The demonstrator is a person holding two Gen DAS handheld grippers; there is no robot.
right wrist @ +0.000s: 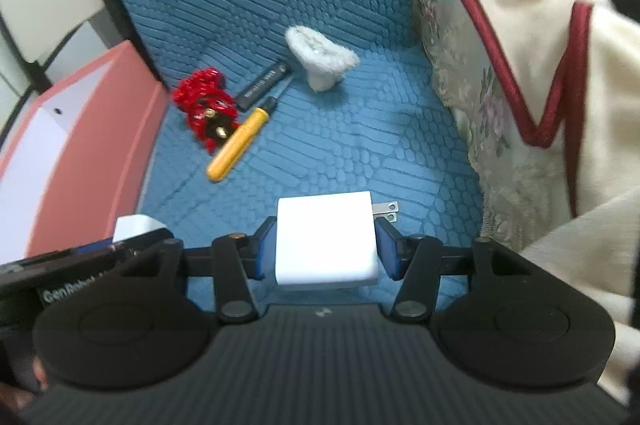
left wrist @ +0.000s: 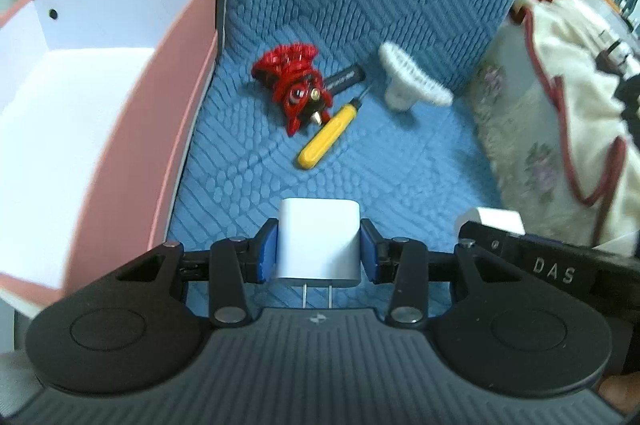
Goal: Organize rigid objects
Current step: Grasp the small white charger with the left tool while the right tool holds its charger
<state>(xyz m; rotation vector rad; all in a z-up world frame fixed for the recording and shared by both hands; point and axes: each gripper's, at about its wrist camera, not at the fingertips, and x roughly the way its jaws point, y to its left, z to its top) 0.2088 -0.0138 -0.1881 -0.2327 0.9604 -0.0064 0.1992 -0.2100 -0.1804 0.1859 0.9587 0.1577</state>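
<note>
— Blue quilted cushion is being recorded as the surface; which items are being carried?

— Two white plug adapters are being listed. One white charger is being pinched between the blue pads of the left gripper, prongs pointing back toward the camera. A second white charger is being pinched by the right gripper, prongs sticking out to the right past the pad. Neither pair of jaws is being seen fully pressed together; each is being held apart by its charger.

— Which relation is being counted on for the coming move?

— The pink box, white inside, is being noted to the left of both chargers. It is lying just beside the left gripper and farther from the right one, so the left hand is being judged nearer. Its long axis is running away from the cameras along the cushion's edge.

— What is being left on the cushion?

— A red toy, a yellow-handled screwdriver lying diagonally against it, a dark stick and a white fluffy item are being listed, all well ahead of the jaws.

— What is being marked as unclear?

— The box's near end is being cut off, the lettering on the dark stick is being blurred, and the right-hand charger is being seen from the left wrist only as a white corner. A cream blanket is covering the right side.
</note>
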